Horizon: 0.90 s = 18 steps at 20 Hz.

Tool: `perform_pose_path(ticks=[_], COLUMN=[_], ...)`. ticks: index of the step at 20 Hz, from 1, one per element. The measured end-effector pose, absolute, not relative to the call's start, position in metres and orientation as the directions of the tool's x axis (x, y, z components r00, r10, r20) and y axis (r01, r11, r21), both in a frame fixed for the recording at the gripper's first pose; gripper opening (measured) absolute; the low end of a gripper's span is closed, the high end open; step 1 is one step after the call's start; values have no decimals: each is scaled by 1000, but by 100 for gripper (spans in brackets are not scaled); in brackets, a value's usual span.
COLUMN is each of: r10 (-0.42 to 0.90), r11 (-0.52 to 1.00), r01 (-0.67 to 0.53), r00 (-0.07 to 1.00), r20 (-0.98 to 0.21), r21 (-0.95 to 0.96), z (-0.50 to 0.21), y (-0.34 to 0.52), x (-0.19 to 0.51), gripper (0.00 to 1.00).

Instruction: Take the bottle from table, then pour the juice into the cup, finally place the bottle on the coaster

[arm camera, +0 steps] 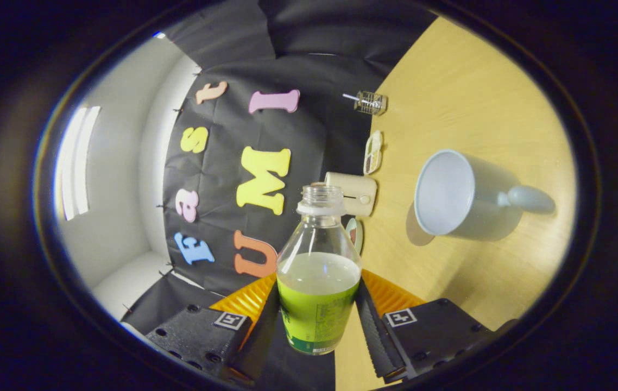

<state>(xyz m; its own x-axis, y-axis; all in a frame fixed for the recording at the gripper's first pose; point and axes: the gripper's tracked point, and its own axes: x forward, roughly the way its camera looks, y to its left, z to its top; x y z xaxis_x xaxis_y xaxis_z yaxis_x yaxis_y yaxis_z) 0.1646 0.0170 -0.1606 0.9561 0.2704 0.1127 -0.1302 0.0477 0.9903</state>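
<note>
Between the two fingers of the hand-held gripper (317,320), the bottle (318,271) is sitting with both fingers pressing on its lower body, so the gripper is clamped on it. The bottle is open at the neck, with no cap, and the green juice (317,296) is filling about the lower half. The whole view is rolled to one side: the wooden surface (466,98) is appearing as a wall at the side of the bottle and not under it. I am judging that the bottle is being tilted toward the cup for pouring, yet the juice is not reaching the neck, so nothing is flowing out.

A little beyond the bottle and to its side, the white cup (464,195) is standing on the surface, its mouth open and apparently empty, its handle pointing away from the bottle. The neck is not yet over the rim.

Behind the bottle, near the booth's wall, a cream box with a knob (355,191) is standing, and a round flat thing (356,233), perhaps the coaster, is partly hidden. Farther away, a small tray (373,152) and a little wire holder (370,102) are resting.
</note>
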Motion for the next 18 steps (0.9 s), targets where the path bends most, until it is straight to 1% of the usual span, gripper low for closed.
perform_pose_path(ticks=[9,13,18], r10=[263,276,280], r11=[-203,-292,-362], r01=[-125,-92,-70], r00=[949,945,943], r20=[177,177,180], r21=[971,952,930], z=[-148,-149,-148], y=[13,13,10], x=[163,166,162], gripper=[77,77,77])
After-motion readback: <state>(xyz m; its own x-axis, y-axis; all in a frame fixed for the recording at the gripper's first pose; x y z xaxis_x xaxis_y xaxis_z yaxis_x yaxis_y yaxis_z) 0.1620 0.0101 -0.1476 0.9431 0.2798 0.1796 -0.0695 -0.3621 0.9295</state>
